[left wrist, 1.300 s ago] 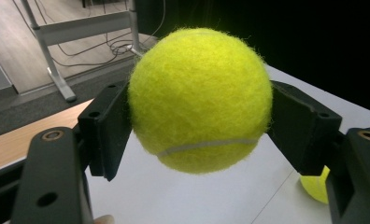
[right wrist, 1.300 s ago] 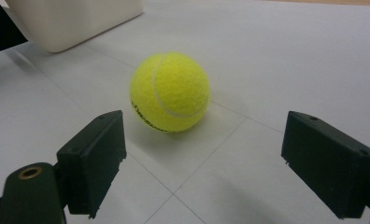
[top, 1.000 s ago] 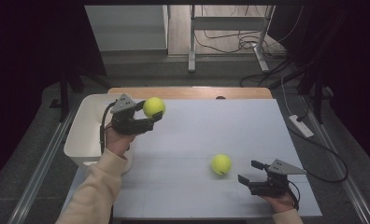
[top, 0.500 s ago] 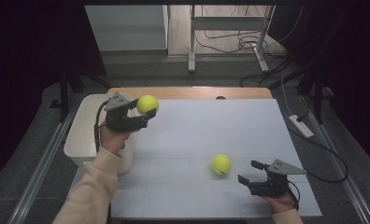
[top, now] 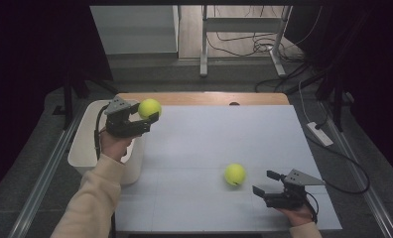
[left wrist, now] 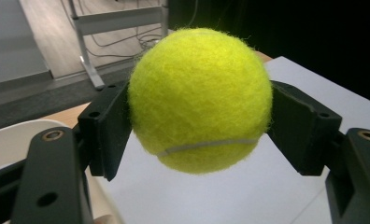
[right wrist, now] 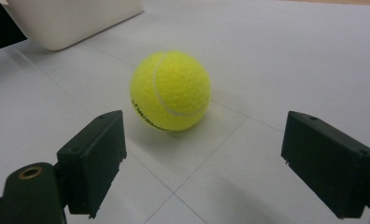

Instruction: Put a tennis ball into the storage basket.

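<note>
The left gripper (top: 144, 118) clamps a tennis ball (top: 149, 107) beside the white bin (top: 80, 151) — release early and it bounces off the rim. The right gripper (top: 267, 185) gapes near the second ball (top: 234, 174) — a nudge rolls it.

The white bin (right wrist: 75, 18) is cut off by the right gripper view's top edge

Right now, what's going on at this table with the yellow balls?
A person holds a two-jaw gripper in each hand. The left gripper is shut on a tennis ball, held in the air near the white bin at the table's left edge. The right gripper sits open on the white table, with a second tennis ball lying just ahead of its jaws, untouched.
</note>
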Demonstrator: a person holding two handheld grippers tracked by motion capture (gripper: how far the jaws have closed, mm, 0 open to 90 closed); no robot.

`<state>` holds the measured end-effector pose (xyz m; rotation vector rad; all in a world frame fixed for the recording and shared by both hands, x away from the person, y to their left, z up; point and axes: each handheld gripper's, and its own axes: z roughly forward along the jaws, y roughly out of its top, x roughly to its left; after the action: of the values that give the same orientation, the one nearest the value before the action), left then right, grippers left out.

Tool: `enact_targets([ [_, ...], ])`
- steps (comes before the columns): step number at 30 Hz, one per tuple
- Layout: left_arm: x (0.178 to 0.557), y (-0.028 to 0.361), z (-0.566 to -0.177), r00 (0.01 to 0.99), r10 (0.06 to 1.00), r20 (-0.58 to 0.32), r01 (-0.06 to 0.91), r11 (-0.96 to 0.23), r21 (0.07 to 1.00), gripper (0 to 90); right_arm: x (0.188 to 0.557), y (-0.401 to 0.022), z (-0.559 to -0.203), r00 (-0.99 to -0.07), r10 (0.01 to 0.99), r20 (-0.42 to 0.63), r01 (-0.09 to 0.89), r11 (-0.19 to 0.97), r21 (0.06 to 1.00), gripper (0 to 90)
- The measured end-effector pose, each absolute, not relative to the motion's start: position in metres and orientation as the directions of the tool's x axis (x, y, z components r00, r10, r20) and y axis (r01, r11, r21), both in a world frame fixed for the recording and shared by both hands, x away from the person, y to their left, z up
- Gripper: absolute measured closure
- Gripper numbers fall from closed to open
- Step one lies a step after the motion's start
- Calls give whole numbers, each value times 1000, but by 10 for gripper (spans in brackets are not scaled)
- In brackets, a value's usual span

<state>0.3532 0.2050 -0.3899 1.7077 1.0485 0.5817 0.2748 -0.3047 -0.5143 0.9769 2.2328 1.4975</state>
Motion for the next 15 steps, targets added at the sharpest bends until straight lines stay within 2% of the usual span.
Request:
enact_targets([
  [15, 360, 226, -389, 446, 890, -92, 391, -102, 915, 274, 275, -304, -514, -733, 667, 133, 377, 234, 896, 138],
])
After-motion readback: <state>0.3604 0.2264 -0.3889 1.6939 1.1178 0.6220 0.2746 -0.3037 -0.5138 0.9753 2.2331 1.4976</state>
